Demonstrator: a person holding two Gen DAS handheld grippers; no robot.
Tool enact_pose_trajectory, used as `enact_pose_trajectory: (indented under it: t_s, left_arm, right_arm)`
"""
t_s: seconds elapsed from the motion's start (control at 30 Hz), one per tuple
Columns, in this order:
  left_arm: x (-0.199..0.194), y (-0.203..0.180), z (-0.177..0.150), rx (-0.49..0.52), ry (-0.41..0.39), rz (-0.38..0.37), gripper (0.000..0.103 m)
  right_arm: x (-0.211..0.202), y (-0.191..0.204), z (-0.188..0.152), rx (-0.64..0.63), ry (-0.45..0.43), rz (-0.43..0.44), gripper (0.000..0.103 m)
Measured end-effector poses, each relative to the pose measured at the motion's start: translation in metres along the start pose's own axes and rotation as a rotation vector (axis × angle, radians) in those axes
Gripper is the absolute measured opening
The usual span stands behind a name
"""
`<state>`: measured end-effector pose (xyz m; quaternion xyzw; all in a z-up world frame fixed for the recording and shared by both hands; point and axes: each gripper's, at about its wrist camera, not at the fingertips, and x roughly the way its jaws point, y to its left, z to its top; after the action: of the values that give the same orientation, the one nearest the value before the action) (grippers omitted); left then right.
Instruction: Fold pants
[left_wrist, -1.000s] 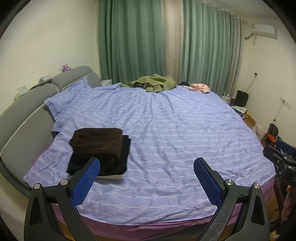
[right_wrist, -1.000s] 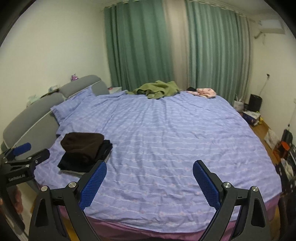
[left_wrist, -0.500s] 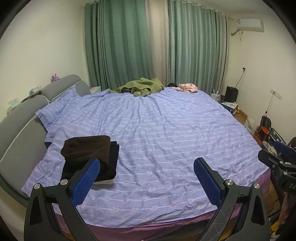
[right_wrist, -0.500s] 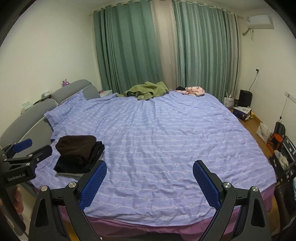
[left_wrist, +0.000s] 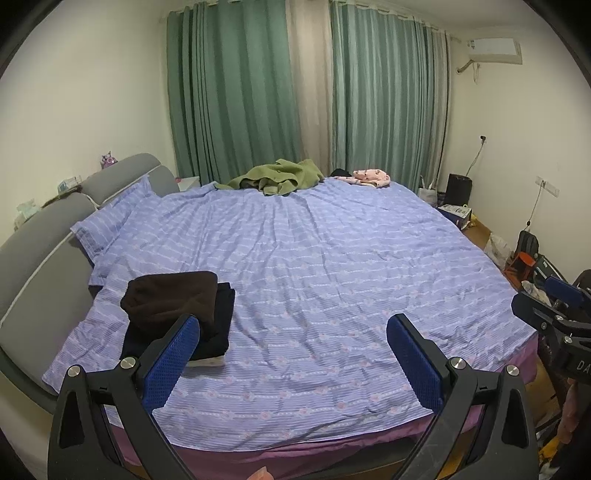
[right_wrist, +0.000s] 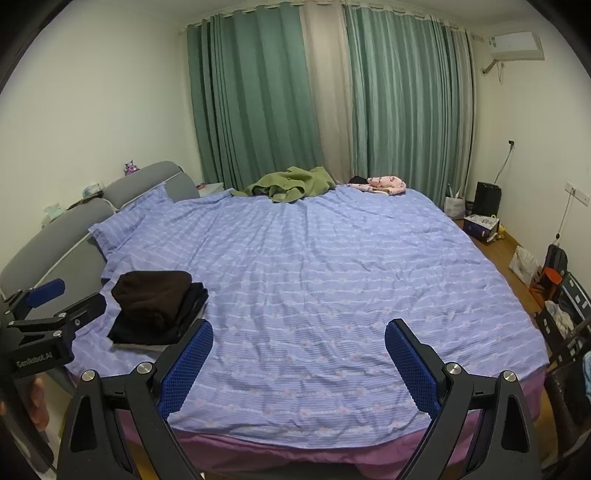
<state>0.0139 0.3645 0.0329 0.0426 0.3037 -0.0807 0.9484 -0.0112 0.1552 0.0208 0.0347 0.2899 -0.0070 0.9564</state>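
A stack of folded dark garments, brown on top of black (left_wrist: 177, 310), lies on the near left of the bed; it also shows in the right wrist view (right_wrist: 155, 306). Crumpled green clothing (left_wrist: 277, 181) (right_wrist: 291, 184) and a pink garment (left_wrist: 371, 178) (right_wrist: 386, 184) lie at the far edge of the bed. My left gripper (left_wrist: 293, 354) is open and empty, held off the bed's near edge. My right gripper (right_wrist: 299, 356) is open and empty, also off the near edge. Each gripper shows at the side of the other's view.
The bed has a purple striped sheet (left_wrist: 314, 266) and a grey headboard (left_wrist: 44, 240) on the left. Green curtains (left_wrist: 258, 92) hang behind it. Boxes, bags and a black bin (right_wrist: 487, 199) stand on the wooden floor at the right.
Both grippers have pulled back and up from the bed, so more of the room shows. Both stayed open and empty. The folded stack has not moved.
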Motion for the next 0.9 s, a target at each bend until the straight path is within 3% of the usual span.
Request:
enact_pose_trajectory:
  t_s: [0.9]
  left_arm:
    - [0.002,-0.007,-0.005,0.001,0.023,-0.011,0.103]
  right_arm:
    - [0.000,-0.012,-0.006,0.005,0.029,-0.002,0.095]
